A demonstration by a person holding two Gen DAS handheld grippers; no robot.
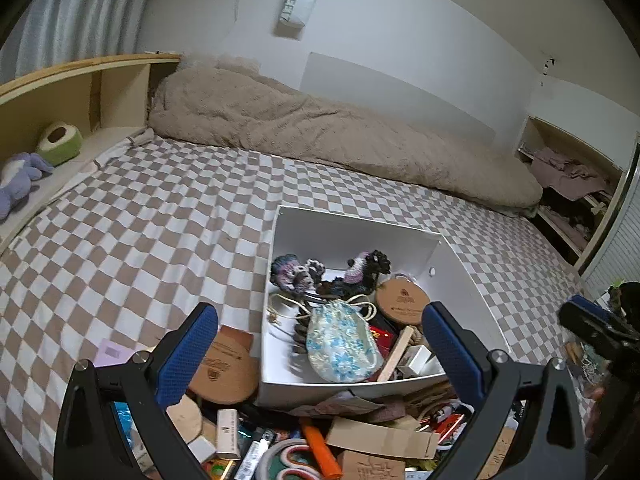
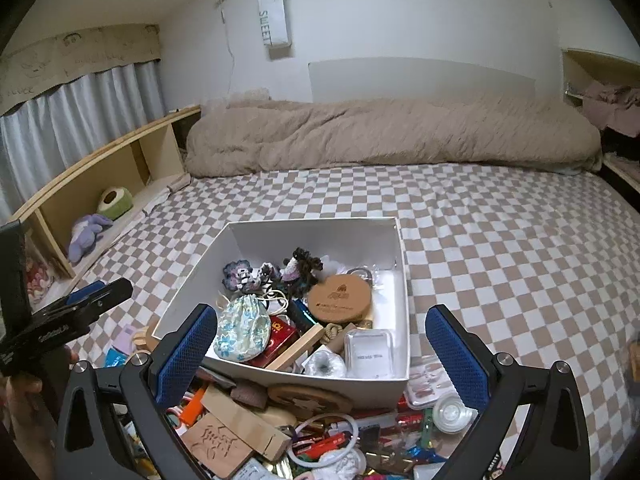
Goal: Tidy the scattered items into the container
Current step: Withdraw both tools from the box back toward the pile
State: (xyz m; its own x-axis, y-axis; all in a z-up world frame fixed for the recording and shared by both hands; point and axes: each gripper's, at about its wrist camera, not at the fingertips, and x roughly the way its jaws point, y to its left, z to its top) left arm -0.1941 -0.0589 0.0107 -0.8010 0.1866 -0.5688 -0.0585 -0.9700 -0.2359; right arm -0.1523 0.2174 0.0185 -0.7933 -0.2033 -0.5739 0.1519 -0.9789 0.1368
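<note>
Clutter pile (image 2: 304, 436) at bed's near edge; both grippers, left gripper (image 1: 320, 356) and right gripper (image 2: 320, 356), spread, empty. Floral pouch (image 1: 340, 344) already inside white box (image 1: 460, 280): looks soft, light; pinch at drawstring neck.

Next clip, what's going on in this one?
A person with tongs in each hand is clearing clutter off a checkered bed into a white box. Both the left tongs and the right tongs are open and empty, over the pile in front of the box. A floral pouch and a round cork coaster already lie inside.
</note>
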